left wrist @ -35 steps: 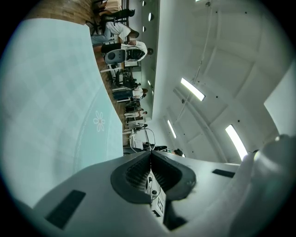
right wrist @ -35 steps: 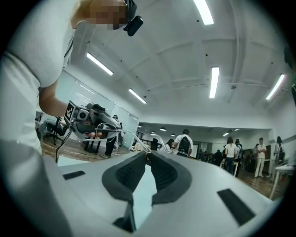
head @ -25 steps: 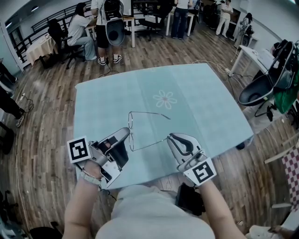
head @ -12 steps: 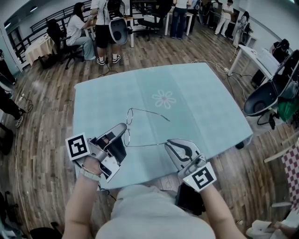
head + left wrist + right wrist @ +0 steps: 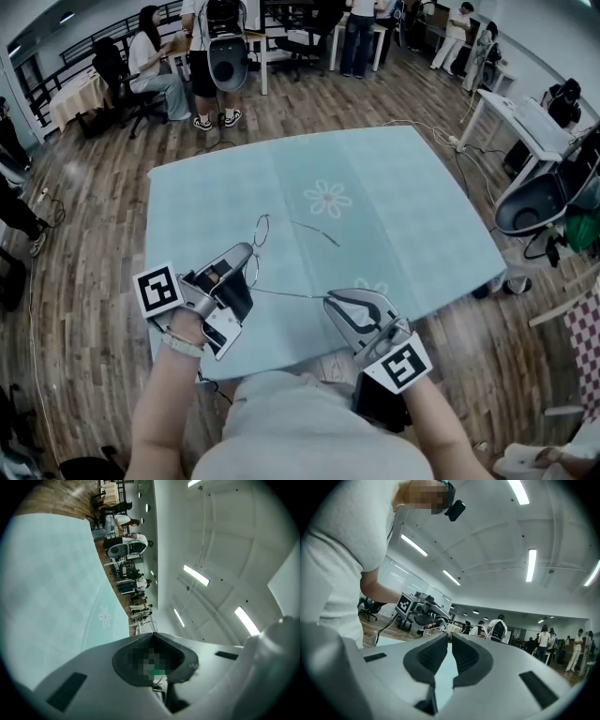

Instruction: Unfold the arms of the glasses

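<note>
Your left gripper (image 5: pixel 247 257) clamps the glasses (image 5: pixel 262 231) front, right gripper (image 5: pixel 330 300) pinches one arm tip; that arm runs sideways between them, other arm angles rightward over the counter (image 5: pixel 403 197)

bright, even indoor light from long ceiling strips (image 5: pixel 529 564), which glare white in both gripper views. shadows on the pale tablecloth (image 5: pixel 394 187) are faint and soft. heavy fisheye bends the room's edges; the gripper views have black corners. the glasses (image 5: pixel 262 231) show only as thin wire.
</note>
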A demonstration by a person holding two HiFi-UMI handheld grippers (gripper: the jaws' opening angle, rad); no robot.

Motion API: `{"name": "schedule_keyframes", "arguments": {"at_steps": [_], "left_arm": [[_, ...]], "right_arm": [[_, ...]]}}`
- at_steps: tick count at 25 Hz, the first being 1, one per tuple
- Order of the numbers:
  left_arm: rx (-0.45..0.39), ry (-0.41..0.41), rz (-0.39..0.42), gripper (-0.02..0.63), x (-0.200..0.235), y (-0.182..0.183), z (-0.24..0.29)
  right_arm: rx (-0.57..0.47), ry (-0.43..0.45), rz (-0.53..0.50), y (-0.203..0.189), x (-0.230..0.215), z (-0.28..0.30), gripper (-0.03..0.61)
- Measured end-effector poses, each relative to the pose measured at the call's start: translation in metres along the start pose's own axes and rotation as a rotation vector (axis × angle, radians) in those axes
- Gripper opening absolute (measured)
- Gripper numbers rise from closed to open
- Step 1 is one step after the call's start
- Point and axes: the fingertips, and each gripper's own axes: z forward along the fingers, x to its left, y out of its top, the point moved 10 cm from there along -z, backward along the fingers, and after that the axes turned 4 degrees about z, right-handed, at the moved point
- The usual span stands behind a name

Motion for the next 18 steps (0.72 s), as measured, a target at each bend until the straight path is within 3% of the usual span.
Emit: {"name": "schedule_keyframes", "arguments": {"at_steps": [10, 18], "left_arm": [[-0.014, 0.0, 0.024, 0.009, 0.005, 0.001, 0.001], [-0.008, -0.051, 0.025, 0.011, -0.003, 0.0, 0.003]], "right_arm": [[0.007, 0.041, -0.023, 0.003, 0.01, -0.001, 0.035], [0.046, 0.011, 0.032, 0.0, -0.002, 0.003, 0.047]]}}
